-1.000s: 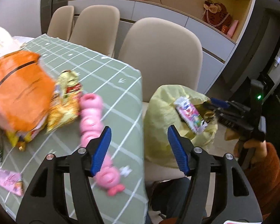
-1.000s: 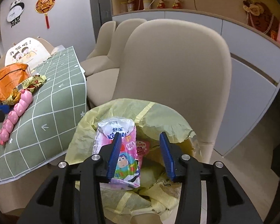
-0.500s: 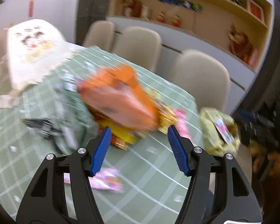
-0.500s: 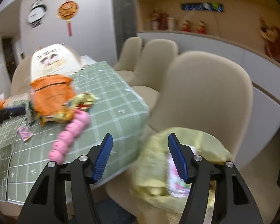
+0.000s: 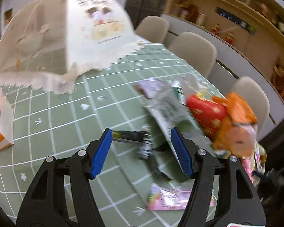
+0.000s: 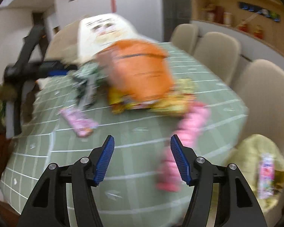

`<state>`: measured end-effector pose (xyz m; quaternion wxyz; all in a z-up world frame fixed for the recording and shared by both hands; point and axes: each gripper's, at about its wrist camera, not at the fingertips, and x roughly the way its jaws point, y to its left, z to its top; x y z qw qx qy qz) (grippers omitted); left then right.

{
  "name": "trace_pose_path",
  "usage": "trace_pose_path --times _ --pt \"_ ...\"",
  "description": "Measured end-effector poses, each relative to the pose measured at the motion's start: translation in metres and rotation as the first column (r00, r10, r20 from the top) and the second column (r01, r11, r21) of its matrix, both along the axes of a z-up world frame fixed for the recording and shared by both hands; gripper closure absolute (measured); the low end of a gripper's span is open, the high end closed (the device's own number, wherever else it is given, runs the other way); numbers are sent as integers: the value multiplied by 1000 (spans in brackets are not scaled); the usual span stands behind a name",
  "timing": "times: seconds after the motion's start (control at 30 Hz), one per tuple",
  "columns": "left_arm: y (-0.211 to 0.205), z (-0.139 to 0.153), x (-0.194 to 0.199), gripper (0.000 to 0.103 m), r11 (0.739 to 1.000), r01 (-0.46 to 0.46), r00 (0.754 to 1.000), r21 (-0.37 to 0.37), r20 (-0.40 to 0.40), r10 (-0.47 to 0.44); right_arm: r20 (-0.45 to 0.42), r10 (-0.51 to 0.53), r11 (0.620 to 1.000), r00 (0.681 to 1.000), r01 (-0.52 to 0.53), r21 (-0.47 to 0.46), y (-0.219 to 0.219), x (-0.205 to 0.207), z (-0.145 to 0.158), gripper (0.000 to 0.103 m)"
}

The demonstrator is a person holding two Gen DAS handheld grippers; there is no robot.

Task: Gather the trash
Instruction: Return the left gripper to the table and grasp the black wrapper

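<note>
Both views are motion-blurred. In the left wrist view, the left gripper (image 5: 140,151) has its blue-padded jaws spread with nothing between them, above the green grid-patterned tablecloth (image 5: 66,113). A grey-green crumpled wrapper (image 5: 170,111) lies at centre right, and a pink flat packet (image 5: 166,198) at the lower centre. In the right wrist view, the right gripper (image 6: 142,158) is likewise spread and empty. An orange snack bag (image 6: 140,71) sits at upper centre, and the yellow plastic trash bag (image 6: 255,162) at the lower right.

Soft, even indoor light fills my two fisheye views; motion blur smears the crinkled orange plastic snack bag (image 6: 140,70), and dark curved vignetting bends the edges.
</note>
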<state>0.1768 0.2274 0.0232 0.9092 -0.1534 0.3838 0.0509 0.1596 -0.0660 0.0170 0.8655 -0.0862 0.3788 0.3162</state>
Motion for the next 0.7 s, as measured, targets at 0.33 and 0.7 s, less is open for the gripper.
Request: trace_pose_path --times 0.33,0.7 --pt "26 -13 3 42 996 10 999 -84 -47 -14 -11 282 956 959 -282 -77 109 9 -14 48" --pt "-2 -14 10 42 986 166 986 -25 -11 -167 -43 189 982 981 -188 23 42 -8 -9 95"
